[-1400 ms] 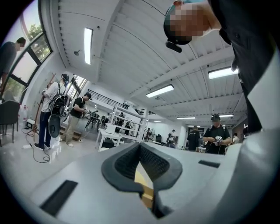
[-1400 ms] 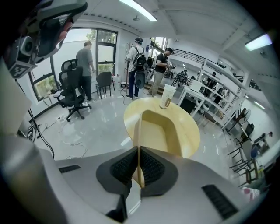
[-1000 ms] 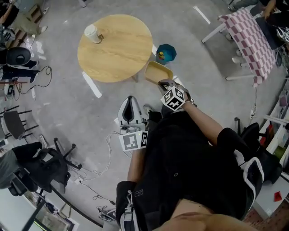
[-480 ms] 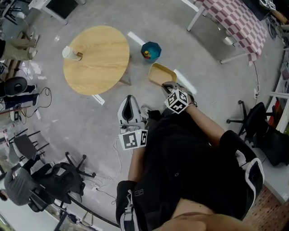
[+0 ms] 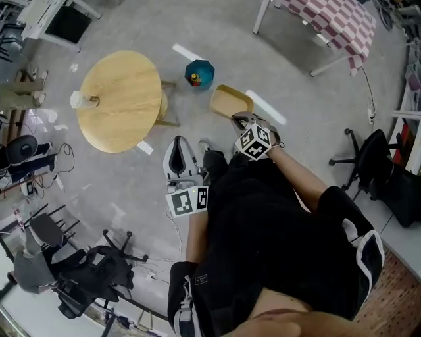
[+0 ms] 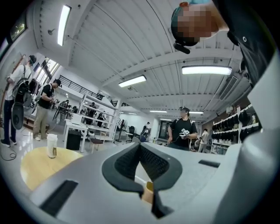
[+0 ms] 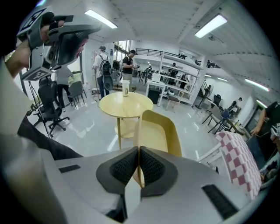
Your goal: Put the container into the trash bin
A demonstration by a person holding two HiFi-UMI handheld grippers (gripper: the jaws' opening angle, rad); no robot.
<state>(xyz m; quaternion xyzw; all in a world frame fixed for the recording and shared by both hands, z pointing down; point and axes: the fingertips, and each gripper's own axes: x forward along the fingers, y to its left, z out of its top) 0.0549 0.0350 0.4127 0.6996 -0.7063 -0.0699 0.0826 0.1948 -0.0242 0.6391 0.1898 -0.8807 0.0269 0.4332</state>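
A shallow yellow container (image 5: 230,102) hangs above the floor with my right gripper (image 5: 240,121) shut on its near rim. In the right gripper view the pads (image 7: 151,166) pinch the thin wall of the container (image 7: 158,133), which stands tilted on edge. The teal trash bin (image 5: 199,72) sits on the floor just beyond and left of the container, with something yellow and red inside. My left gripper (image 5: 177,145) is held out level beside the right one, shut with nothing in it (image 6: 140,146).
A round wooden table (image 5: 118,99) with a paper cup (image 5: 79,100) stands left of the bin. A table with a checked cloth (image 5: 342,16) is at the far right. Office chairs (image 5: 371,164) and cables (image 5: 36,178) line the edges. Several people stand in the background.
The table and bin have slid leftward in the head view as both grippers travelled across the floor. The container stays in the right gripper; the left stays shut.
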